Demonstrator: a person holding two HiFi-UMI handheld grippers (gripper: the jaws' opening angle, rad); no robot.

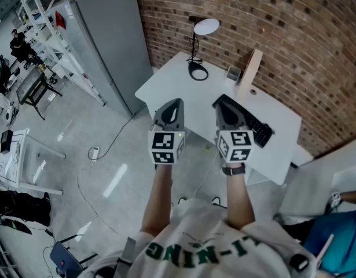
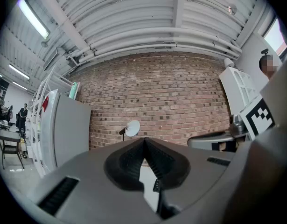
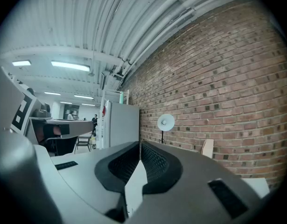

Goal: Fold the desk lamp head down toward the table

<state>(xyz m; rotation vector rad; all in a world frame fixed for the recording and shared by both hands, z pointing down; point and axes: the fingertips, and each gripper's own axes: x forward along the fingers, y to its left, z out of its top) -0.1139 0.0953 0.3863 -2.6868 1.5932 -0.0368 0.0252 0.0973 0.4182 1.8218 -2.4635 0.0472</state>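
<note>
The person holds 2 grippers side by side, level, over the near edge of a white table [image 1: 166,80], both pointing toward a brick wall [image 1: 270,22]. The left gripper [image 1: 173,106] has its jaws pressed together with nothing between them; its own view shows the 2 ribbed pads meeting at the tip [image 2: 144,143]. The right gripper [image 1: 224,110] is likewise closed and empty, its pads meeting in its own view [image 3: 139,146]. The desk lamp [image 1: 196,48] stands at the far corner of the table, close to the wall and well apart from both grippers. Its round black base [image 1: 198,71] sits flat on the tabletop, a thin black stem rises from it, and the white disc-shaped lamp head [image 1: 207,26] is up at the top of the stem, raised above the table. The lamp shows small beyond the closed jaws in both the left gripper view [image 2: 129,129] and the right gripper view [image 3: 165,123]. A black keyboard [image 1: 250,123] lies on the table just ahead of the right gripper, and a wooden board [image 1: 249,74] leans upright near the wall to the right of the lamp. A tall gray cabinet [image 1: 111,39] stands left of the table, and a thin cable [image 1: 111,143] trails across the floor [image 1: 79,172] beside it.
</note>
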